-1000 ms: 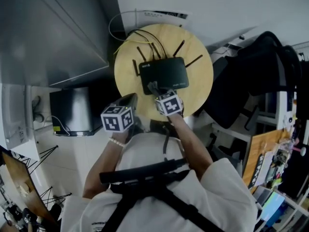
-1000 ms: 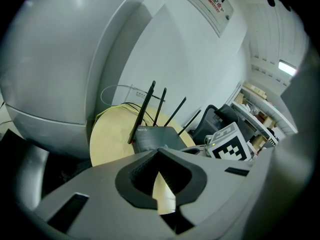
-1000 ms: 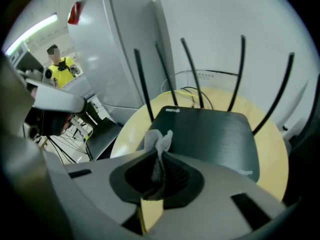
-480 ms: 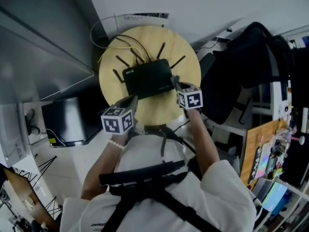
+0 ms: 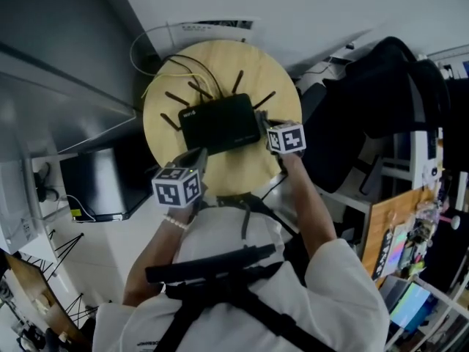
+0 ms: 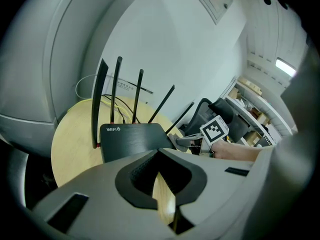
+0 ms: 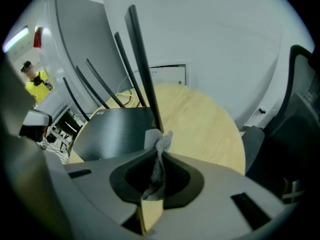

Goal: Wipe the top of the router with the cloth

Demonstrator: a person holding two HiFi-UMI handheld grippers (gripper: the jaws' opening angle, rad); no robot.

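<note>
Black router point(image 5: 220, 123) on round table point(image 5: 165, 147); right gripper point(image 7: 159, 153) pinches grey cloth point(image 7: 158, 140) beside a right antenna point(image 7: 142, 64), likely to snag it; left gripper point(image 6: 159, 151) closed, empty.

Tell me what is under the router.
The router rests on the round wooden table, whose top shows around it. The patch directly beneath the router is covered, so anything there cannot be seen.

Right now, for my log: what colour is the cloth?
The cloth is grey, best in right gripper view.
</note>
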